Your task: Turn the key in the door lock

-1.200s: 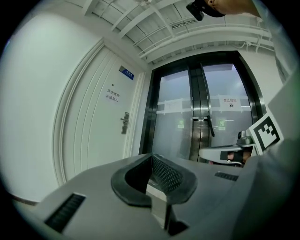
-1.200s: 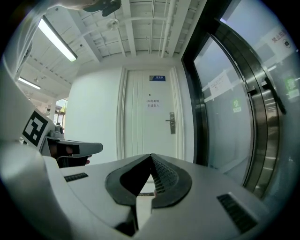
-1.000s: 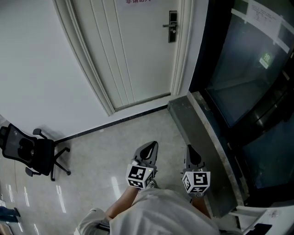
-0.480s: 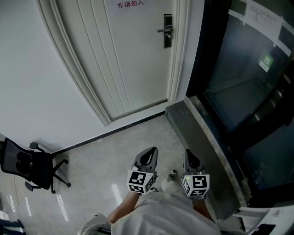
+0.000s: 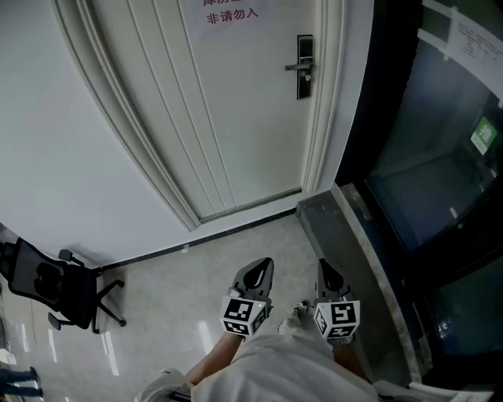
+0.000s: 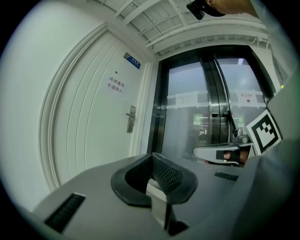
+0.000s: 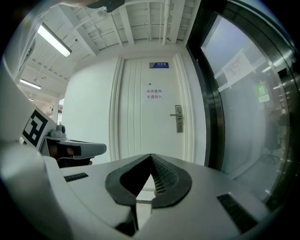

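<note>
A dark, upright metal lock plate (image 5: pixel 304 55) sits near the right edge of the white panelled door (image 5: pixel 236 118). Its long axis is vertical and its lever handle (image 5: pixel 295 67) points left. The left tool (image 5: pixel 258 271) and right tool (image 5: pixel 328 273) are well apart from it, each with jaws together on nothing.

the door (image 5: pixel 236 102) is white with long vertical grooves; its notice (image 5: pixel 230 14) carries red characters, and the plaque (image 7: pixel 162 65) over it is blue. the lock plate (image 5: pixel 304 67) is black with a silvery handle. the wall (image 5: pixel 71 141) is plain white. the floor (image 5: pixel 173 298) is pale glossy grey, edged by a black skirting strip (image 5: pixel 157 252). the chair (image 5: pixel 55 286) is black. the glass partition (image 5: pixel 424 157) is dark in black frames, with a green sign (image 5: pixel 487 135). the left gripper (image 5: pixel 258 271) and right gripper (image 5: pixel 328 271) are grey, their pads (image 7: pixel 164 180) black with a fine grid texture, their marker cubes (image 5: pixel 242 316) patterned in black-and-white squares.
</note>
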A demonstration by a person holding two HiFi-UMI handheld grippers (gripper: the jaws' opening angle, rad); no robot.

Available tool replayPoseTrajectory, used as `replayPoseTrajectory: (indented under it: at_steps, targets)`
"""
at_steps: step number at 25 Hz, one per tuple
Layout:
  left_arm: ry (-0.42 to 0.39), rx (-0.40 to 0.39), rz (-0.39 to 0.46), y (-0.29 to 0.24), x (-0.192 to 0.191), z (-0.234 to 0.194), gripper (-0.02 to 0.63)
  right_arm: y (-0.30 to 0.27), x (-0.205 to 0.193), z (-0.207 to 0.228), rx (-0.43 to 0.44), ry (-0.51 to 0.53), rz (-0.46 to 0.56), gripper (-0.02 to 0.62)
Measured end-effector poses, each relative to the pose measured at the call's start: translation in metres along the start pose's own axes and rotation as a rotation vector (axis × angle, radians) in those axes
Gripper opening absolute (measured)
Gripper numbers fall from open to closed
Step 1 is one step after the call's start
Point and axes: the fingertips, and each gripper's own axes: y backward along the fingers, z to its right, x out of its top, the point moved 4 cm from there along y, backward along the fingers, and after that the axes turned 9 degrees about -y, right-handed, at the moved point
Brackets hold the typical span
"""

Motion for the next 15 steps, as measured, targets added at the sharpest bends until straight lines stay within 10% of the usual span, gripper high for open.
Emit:
replayPoseTrajectory:
  at_steps: [15]
  targets:
    - [-0.025, 0.049, 0.007, -0.157, 0.035, -0.005, 0.011, -0.109, 0.048, 0.13, 0.03, -0.013, 0.023, 0.0]
